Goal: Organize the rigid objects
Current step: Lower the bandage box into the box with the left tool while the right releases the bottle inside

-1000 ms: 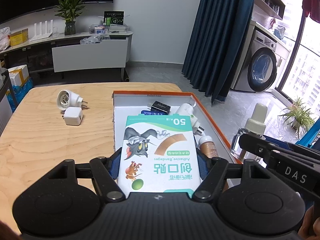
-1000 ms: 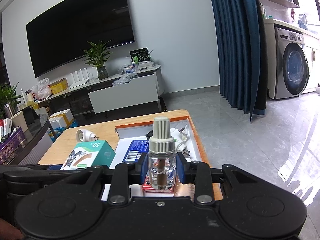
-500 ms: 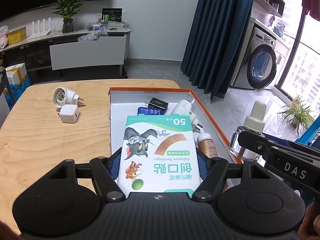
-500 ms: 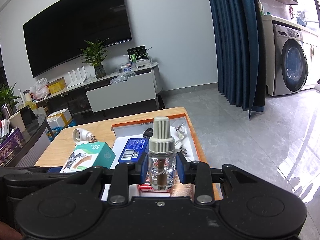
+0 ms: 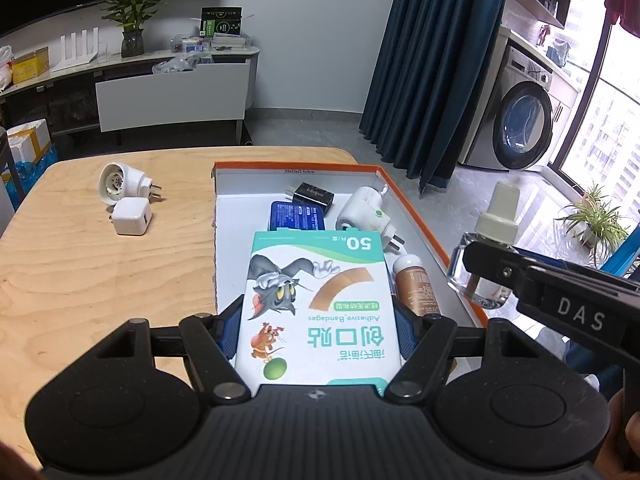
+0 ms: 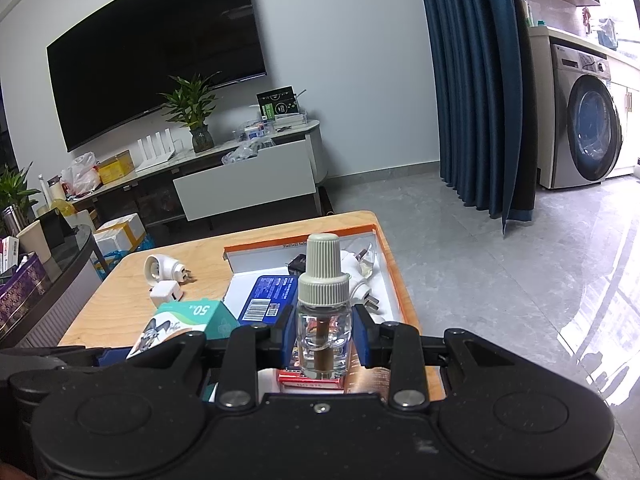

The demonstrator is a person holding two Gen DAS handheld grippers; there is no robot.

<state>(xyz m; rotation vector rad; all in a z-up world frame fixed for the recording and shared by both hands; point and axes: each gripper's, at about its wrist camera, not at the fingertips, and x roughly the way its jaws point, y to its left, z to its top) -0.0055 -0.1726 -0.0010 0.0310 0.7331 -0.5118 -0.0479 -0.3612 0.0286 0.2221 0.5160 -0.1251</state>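
DONE: several items already lie in the orange-rimmed box (image 5: 416, 216) | HELD: left gripper (image 5: 318, 330) clamps the bandage box (image 5: 316, 304) above it; right gripper (image 6: 322, 336) clamps the clear bottle (image 6: 323, 320) at its near right | LEFT: round plug (image 5: 120, 182) and white cube charger (image 5: 132, 222) wait far left on the tabletop (image 5: 100, 280) | CHANGE: both grips unchanged, hands barely shift.
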